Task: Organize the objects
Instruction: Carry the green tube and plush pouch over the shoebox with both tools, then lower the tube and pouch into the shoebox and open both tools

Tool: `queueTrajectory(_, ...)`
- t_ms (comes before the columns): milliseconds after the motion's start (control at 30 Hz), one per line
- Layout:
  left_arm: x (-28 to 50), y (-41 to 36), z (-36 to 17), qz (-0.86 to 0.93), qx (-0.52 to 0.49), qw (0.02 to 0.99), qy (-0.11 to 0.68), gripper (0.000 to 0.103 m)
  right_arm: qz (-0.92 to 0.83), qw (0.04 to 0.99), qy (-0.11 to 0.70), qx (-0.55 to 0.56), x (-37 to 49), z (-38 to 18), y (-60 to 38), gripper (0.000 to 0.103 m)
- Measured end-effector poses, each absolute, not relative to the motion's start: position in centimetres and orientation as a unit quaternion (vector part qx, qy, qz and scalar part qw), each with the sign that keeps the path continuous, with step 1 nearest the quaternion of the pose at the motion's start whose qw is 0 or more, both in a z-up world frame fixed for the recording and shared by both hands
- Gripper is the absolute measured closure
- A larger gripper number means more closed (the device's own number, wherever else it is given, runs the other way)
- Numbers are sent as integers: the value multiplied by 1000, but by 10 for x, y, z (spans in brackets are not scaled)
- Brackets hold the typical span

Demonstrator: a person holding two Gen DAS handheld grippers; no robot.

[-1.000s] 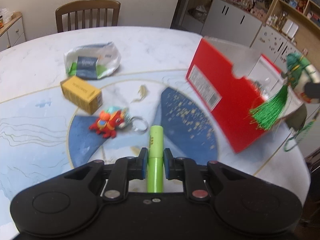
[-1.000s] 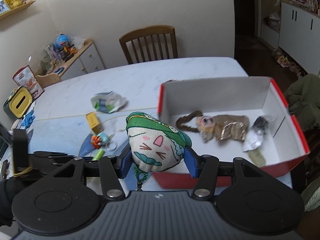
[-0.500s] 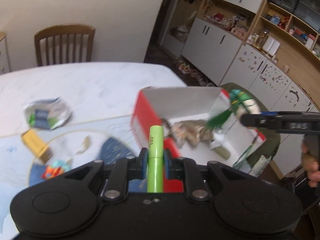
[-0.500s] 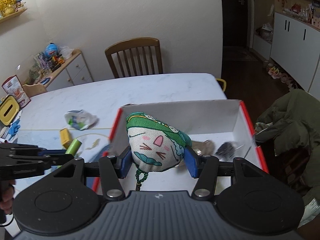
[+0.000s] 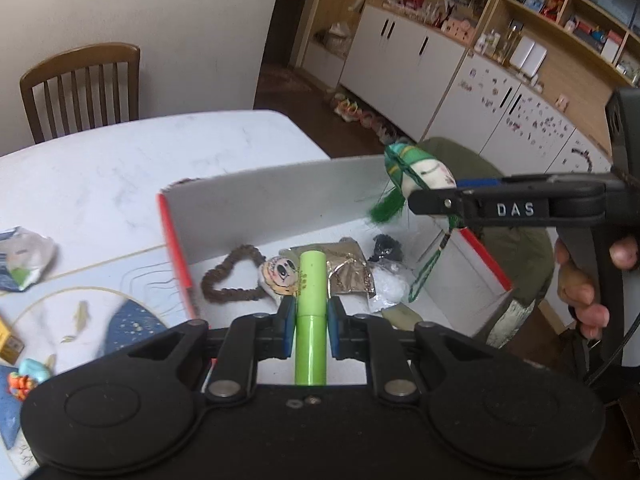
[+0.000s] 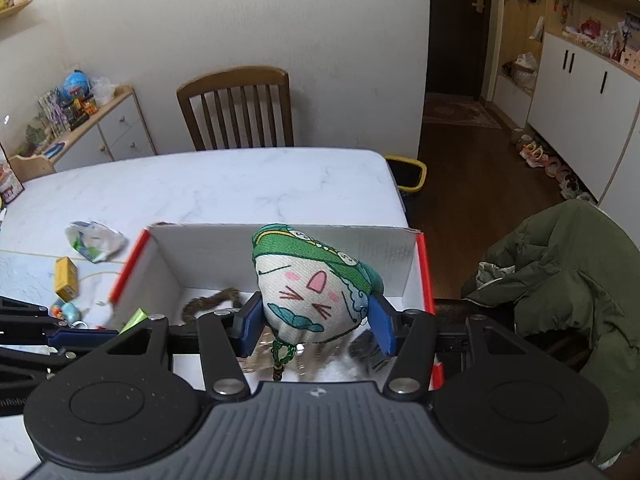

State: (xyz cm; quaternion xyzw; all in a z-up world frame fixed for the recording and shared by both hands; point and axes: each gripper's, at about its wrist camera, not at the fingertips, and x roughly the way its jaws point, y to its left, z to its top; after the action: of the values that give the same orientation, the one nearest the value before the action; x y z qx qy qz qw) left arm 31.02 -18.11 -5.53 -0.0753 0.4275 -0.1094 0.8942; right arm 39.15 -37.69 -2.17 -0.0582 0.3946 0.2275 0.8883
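While gripped, green tube (image 5: pixel 310 312) pointing forward, box-ward

The left claw (image 5: pixel 311 322) grips a green tube (image 5: pixel 310 312) above the red box (image 5: pixel 178 256).

The left gripper (image 5: pixel 311 322) is black plastic with two big round bumps on its body, one on each side. Silver screws shine on its arms, and two tiny screws sit in the middle of the body, just behind the arms. Blue pads line its fingers (image 5: pixel 285 330).

The right gripper (image 6: pixel 316 322) has a grey ribbed body, black arms, silver screws and blue pads too. Seen from the side, it has white letters "DAS" on one arm. A hand (image 5: pixel 588 280) grips its black handle, and a thin black cable hangs by the handle.
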Motion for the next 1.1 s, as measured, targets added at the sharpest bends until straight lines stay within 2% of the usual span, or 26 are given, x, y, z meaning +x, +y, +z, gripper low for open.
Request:
queueTrajectory(533,370,-218,-91,-86,-40,868,488,88,229,861,443,-98,427,-77,-373,49)
queueTrajectory(1100,413,-230,-114,-55,-19,851,522,88,241,848,443,-163,422,-95,-362,46)
